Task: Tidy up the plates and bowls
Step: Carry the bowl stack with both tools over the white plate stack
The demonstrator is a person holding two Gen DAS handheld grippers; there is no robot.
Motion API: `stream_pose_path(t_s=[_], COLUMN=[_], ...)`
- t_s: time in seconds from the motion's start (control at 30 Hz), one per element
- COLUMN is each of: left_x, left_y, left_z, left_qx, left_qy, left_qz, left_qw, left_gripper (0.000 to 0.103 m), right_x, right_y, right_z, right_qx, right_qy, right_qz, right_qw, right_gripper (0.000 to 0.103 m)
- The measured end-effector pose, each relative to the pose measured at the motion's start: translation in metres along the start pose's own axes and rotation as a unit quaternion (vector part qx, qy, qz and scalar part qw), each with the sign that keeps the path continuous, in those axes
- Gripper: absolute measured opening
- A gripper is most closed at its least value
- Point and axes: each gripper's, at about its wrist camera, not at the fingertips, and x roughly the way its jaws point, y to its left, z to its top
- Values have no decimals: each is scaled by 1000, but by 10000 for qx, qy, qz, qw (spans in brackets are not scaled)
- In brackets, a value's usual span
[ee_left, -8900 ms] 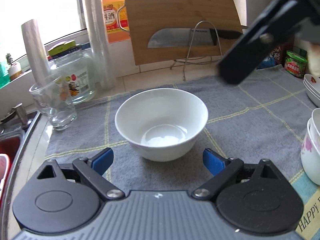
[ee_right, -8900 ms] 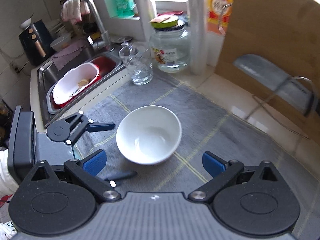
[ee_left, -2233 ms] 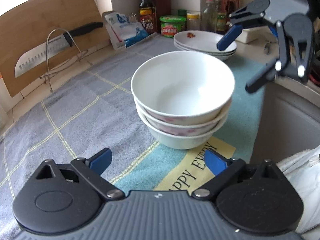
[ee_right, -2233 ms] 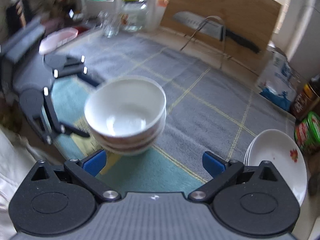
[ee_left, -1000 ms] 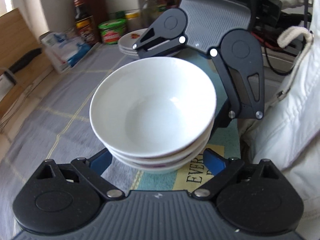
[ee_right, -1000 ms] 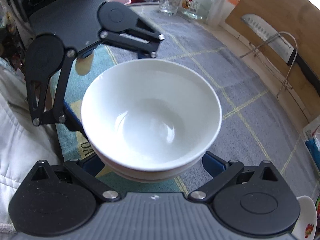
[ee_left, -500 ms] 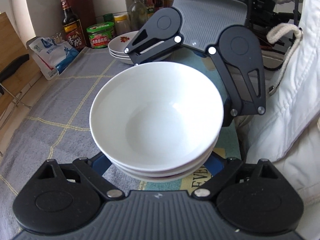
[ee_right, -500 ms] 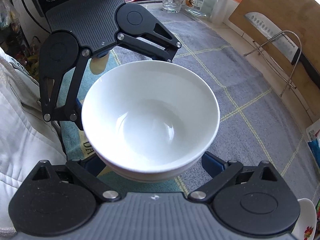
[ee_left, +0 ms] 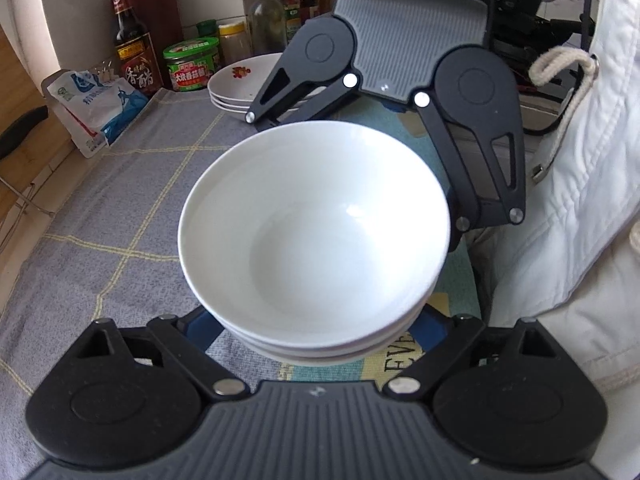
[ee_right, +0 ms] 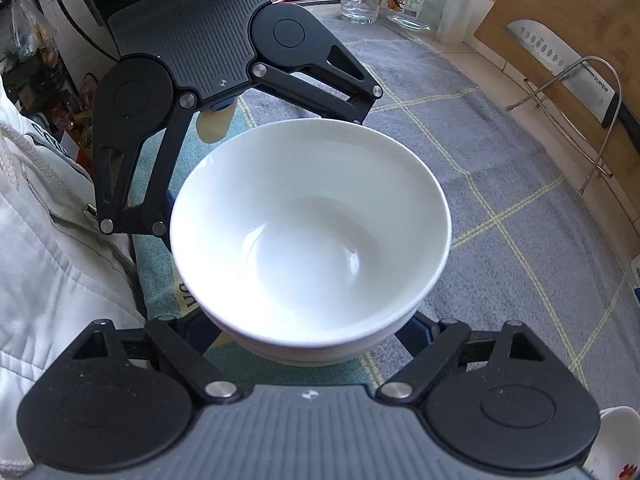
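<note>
Two grippers are closing in on a stack of white bowls from opposite sides

The bowls [ee_left: 316, 236] are sitting on a mat [ee_left: 120, 208] near the counter's front edge, plates [ee_left: 236, 84] lying well behind. The left gripper [ee_left: 316, 322] and right gripper [ee_right: 310, 326] are each reaching under the stack, fingertips hidden, so I cannot tell whether either is gripping. An uneven squeeze or lift is likely tipping the nested bowls apart, sliding the top one off

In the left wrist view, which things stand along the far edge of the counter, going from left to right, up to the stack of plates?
Blue-and-white pouch → dark sauce bottle with red label → green-lidded jar → stack of plates, partly hidden by the right gripper.
</note>
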Motion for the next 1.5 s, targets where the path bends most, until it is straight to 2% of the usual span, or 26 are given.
stream_pose_path(t_s=[0.5, 0.77, 1.07, 1.5], left_x=[1, -2, 17, 80], left_y=[4, 7, 17, 41], left_z=[6, 29, 82, 182], left_qx=[-102, -45, 104, 630], left_qy=[121, 135, 28, -356], left_qz=[-54, 55, 116, 94], left_qw=[9999, 9999, 9999, 9973], left_gripper=[93, 93, 93, 93], right_x=[-4, -25, -67, -133], right_y=[-3, -14, -40, -110], right_z=[2, -3, -31, -106], right_qx=[37, -7, -13, 216], right_qy=[-32, -132, -173, -86], right_qz=[91, -1, -178, -690], right_qw=[9999, 9999, 9997, 9973], right_gripper=[94, 94, 94, 94])
